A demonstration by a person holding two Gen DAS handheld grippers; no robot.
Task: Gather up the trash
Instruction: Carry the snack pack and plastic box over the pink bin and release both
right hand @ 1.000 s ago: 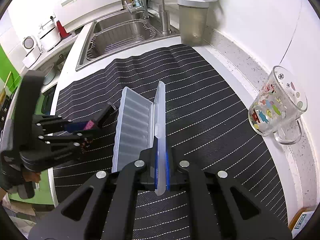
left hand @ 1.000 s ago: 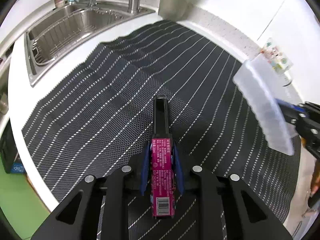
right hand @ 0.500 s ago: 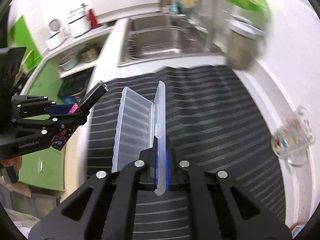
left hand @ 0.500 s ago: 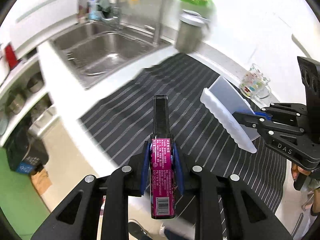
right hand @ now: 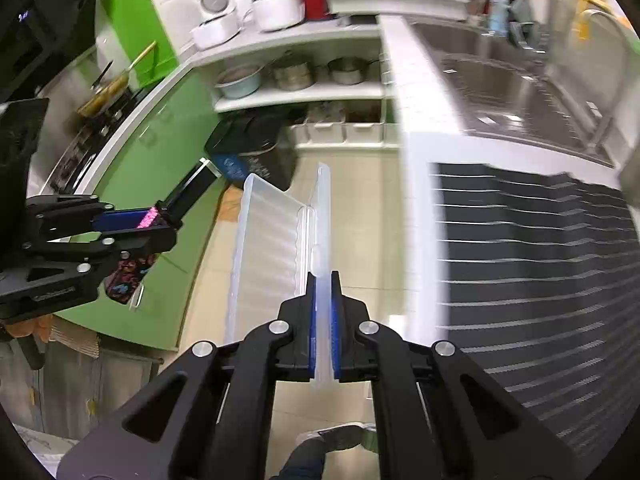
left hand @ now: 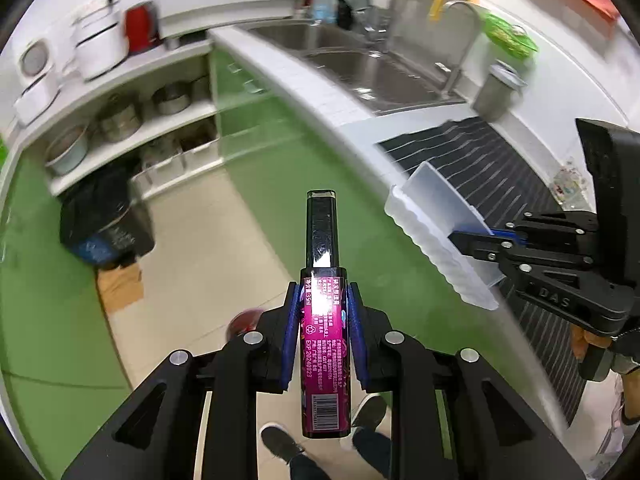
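Both clamped — left gripper (left hand: 323, 332) pinching magenta bottle (left hand: 325, 344); right gripper (right hand: 323, 322) gripping clear plastic case (right hand: 276, 248) by one flap.

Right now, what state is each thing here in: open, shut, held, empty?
Bottle: capped, held between the left fingers, over the floor.
Plastic case: open, empty, its lid edge pinched by the right fingers.
Left gripper: shut on the bottle.
Right gripper: shut on the case.
Sink: looks empty, no water running.
Bin: bagged; blurred, so I can't tell if it is open.
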